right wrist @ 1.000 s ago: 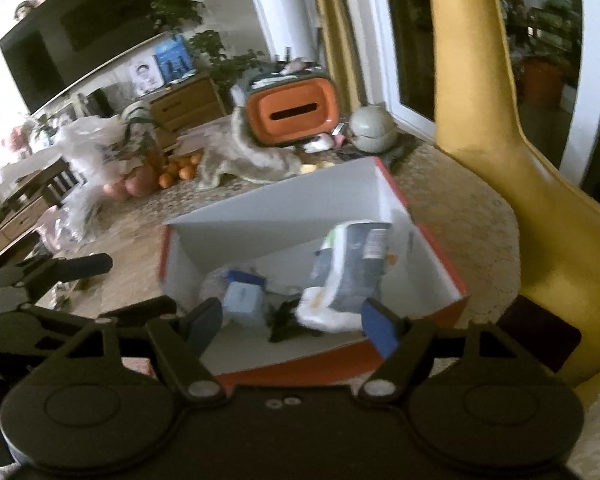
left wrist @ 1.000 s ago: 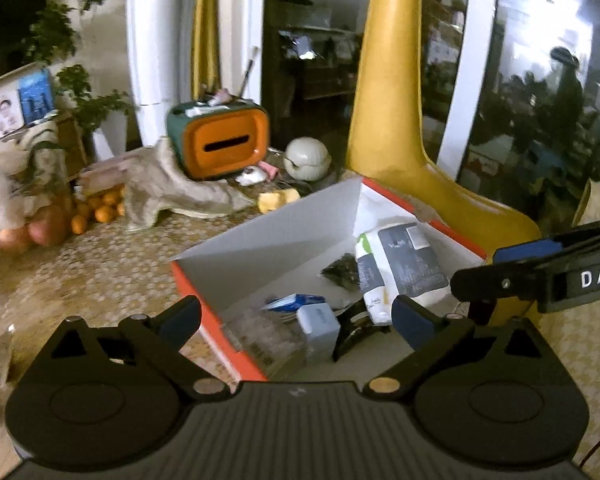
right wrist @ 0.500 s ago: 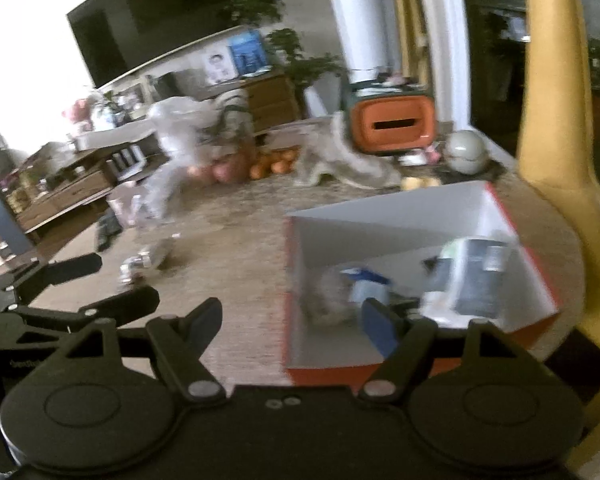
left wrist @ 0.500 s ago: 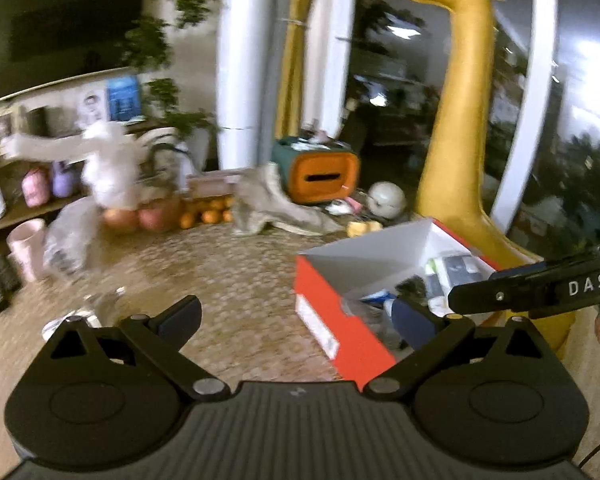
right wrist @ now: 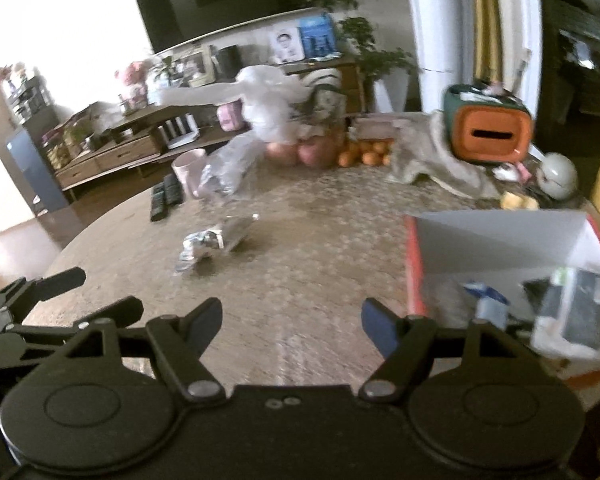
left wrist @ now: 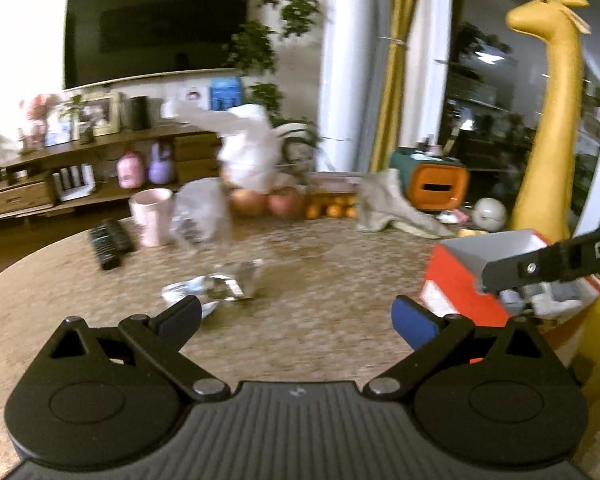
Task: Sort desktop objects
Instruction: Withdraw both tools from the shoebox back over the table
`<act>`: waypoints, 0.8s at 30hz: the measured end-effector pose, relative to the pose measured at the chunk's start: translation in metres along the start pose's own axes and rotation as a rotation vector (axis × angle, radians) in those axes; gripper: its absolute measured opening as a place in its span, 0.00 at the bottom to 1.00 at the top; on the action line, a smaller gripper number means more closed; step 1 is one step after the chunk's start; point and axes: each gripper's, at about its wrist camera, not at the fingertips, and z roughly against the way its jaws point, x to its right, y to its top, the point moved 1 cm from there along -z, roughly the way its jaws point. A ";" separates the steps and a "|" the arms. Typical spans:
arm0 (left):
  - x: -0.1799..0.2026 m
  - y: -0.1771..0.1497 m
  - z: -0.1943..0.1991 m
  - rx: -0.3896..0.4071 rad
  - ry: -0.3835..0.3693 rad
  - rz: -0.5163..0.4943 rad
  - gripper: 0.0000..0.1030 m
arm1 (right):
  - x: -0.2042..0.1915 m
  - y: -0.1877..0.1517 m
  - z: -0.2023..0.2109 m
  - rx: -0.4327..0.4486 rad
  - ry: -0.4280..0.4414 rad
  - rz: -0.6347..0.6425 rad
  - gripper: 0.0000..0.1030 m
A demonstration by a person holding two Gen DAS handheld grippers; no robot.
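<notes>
A crumpled silver foil wrapper (left wrist: 216,286) (right wrist: 210,242) lies on the patterned table, just beyond my left gripper (left wrist: 296,318), which is open and empty. My right gripper (right wrist: 292,322) is open too, with bare tabletop between its fingers. The red box (left wrist: 456,280) (right wrist: 504,236) with white inner walls stands at the right and holds a white-and-dark pouch (right wrist: 572,316) and a small blue-white carton (right wrist: 486,300). A black remote (left wrist: 110,242) (right wrist: 164,196) and a pink cup (left wrist: 152,216) (right wrist: 190,172) stand farther left. One finger of the right gripper crosses the left wrist view at the right edge.
A clear plastic bag (left wrist: 200,216), apples and oranges (right wrist: 364,156), a beige cloth (right wrist: 432,160), an orange-and-green container (right wrist: 488,128) and a pale round pot (right wrist: 558,174) line the table's far side. A yellow giraffe figure (left wrist: 552,120) stands at the right. The left gripper's fingers (right wrist: 40,284) show at left.
Both grippers have swung left, away from above the red box toward the table's middle. The box has slid to the right of both views; the foil wrapper, remote and cup have come into view.
</notes>
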 end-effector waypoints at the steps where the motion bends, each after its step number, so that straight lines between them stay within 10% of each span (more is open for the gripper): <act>1: -0.007 -0.002 -0.001 0.000 0.013 0.007 0.99 | -0.006 0.002 -0.005 -0.004 0.005 0.009 0.74; 24: -0.098 -0.025 -0.127 -0.085 0.120 0.071 0.99 | -0.056 0.057 -0.188 -0.070 0.055 0.073 0.74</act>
